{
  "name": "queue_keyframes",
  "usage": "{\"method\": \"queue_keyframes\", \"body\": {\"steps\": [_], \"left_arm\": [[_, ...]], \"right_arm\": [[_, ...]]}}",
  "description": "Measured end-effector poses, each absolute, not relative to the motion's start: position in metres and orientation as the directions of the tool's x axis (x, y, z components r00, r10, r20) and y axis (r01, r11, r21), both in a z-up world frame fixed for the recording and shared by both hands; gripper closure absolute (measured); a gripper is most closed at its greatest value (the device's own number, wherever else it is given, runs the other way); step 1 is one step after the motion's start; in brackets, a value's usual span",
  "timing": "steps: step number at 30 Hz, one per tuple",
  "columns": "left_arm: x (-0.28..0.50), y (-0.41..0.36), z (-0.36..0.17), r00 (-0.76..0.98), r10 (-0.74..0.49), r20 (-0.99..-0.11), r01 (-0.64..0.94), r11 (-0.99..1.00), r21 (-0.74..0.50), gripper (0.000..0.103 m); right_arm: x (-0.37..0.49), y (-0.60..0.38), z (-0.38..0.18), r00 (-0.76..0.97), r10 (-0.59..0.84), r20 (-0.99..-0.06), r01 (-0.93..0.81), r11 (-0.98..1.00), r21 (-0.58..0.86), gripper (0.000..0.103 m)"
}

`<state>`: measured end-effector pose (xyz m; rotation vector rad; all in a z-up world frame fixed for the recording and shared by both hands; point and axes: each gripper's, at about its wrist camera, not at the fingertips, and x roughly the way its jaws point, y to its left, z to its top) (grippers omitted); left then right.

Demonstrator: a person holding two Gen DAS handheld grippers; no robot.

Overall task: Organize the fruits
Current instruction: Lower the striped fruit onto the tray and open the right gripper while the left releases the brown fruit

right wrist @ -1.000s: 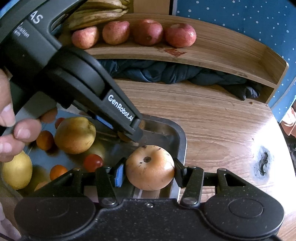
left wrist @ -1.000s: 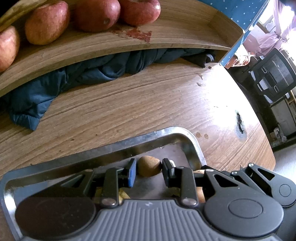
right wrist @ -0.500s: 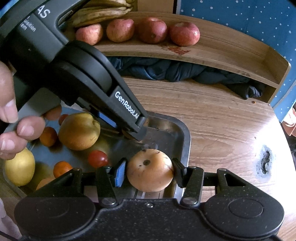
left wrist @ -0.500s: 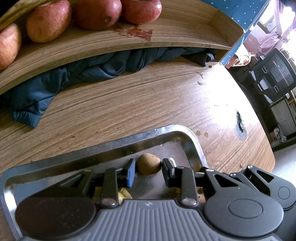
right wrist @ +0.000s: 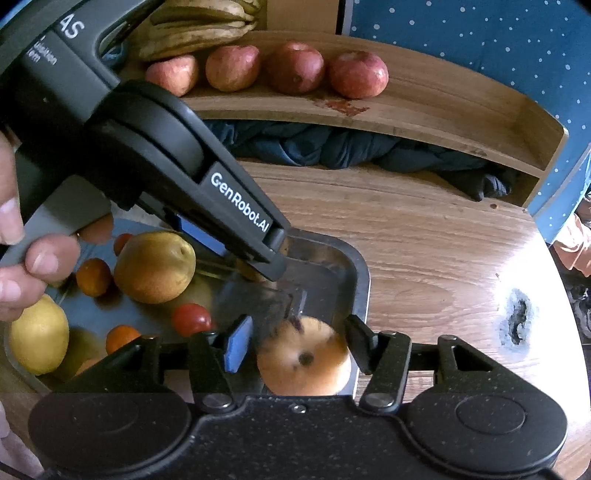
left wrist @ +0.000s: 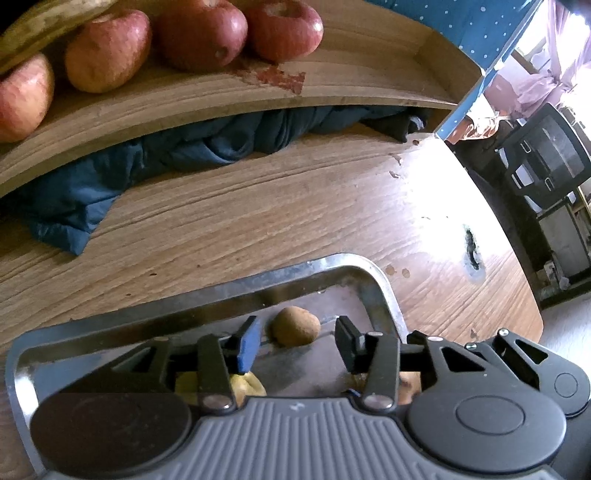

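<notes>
Steel tray (right wrist: 360, 280) holds both fruits I had pinched a second ago. My left gripper (left wrist: 297, 341) is opening, and the kiwi (left wrist: 294, 325) lies free between its pads. My right gripper (right wrist: 295, 341) is opening too, pads clear of the blurred apple (right wrist: 304, 362) in the tray corner. On the shelf (right wrist: 424, 99) I count four red apples (right wrist: 357, 74); in the tray, two pears (right wrist: 154, 266) and one tomato (right wrist: 191, 319).

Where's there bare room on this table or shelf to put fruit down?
The shelf is bare to the right of the apples. The tabletop is bare between the metal tray and the blue cloth. The tray's left part is crowded with fruit; the shelf's left end holds bananas.
</notes>
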<state>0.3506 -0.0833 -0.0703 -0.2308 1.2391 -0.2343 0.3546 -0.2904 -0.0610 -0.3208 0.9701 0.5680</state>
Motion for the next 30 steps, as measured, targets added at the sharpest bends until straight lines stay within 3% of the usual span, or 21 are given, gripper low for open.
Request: {"method": "queue_keyframes", "body": {"steps": [18,30], "left_arm": [[0.335,-0.060,-0.058,0.362,-0.290,-0.886,0.018,0.952,-0.304,0.037],[0.320,-0.042,-0.051,0.405,-0.269,-0.874,-0.007,0.955,-0.297,0.018]], "right_arm": [[0.344,-0.287,-0.053,0.457,0.298,-0.838,-0.555,0.832,-0.008,0.028],[0.336,-0.287,-0.046,0.471,0.283,-0.835,-0.509,0.861,0.004,0.015]]}}
